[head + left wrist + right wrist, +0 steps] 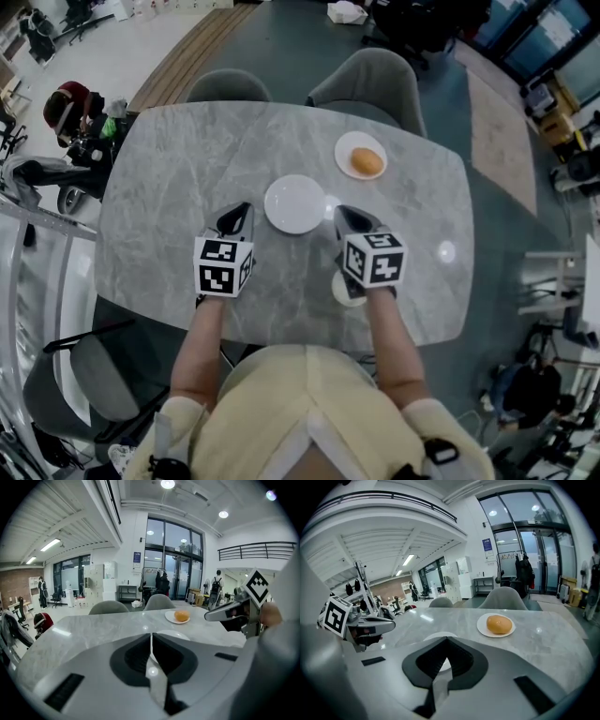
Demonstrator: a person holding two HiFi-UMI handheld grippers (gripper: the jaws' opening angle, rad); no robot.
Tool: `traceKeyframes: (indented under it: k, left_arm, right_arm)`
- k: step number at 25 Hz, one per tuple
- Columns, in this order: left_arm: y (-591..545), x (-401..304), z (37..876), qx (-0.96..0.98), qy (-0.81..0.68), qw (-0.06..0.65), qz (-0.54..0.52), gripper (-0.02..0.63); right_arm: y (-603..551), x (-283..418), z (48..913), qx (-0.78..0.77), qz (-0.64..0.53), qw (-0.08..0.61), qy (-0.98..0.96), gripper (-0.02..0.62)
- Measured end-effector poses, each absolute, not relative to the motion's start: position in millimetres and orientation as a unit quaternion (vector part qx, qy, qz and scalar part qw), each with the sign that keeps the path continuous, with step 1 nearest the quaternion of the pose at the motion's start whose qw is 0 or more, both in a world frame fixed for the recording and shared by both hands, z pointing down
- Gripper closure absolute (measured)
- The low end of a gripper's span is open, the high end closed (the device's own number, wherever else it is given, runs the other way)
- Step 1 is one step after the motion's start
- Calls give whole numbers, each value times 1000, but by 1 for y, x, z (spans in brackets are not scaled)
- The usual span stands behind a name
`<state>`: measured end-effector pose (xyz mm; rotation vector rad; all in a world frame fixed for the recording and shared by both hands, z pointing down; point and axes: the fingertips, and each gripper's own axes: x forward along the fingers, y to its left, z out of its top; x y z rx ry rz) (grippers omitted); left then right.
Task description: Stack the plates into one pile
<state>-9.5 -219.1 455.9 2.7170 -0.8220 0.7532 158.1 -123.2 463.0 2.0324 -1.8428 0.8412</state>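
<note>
An empty white plate [294, 203] lies at the middle of the grey marble table [169, 178]. A second white plate [349, 146] carrying an orange bun [367, 162] sits behind it to the right. A third, smaller white plate [338, 290] peeks out beneath my right hand near the front edge. My left gripper [242, 209] hovers just left of the empty plate, shut with nothing in it. My right gripper [342, 213] hovers just right of that plate, also shut and empty. In the right gripper view the bun plate [508, 631] lies ahead, with the empty plate [437, 635] just beyond the closed jaws.
Two grey chairs [230, 86] [370, 80] stand at the table's far side and another chair [89, 375] at the near left. A stroller and clutter [70, 117] crowd the floor to the left. A light reflection [446, 250] marks the table's right part.
</note>
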Motion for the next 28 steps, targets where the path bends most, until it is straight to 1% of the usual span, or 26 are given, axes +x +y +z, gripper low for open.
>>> traceKeyframes:
  k: [7, 28]
  left_arm:
    - [-211, -14, 454, 919, -277, 102, 263, 591]
    - [-195, -41, 471, 907, -291, 132, 276, 591]
  right_arm:
    - [-109, 161, 459, 708, 295, 116, -631, 592]
    - [-82, 159, 465, 710, 310, 91, -626, 592]
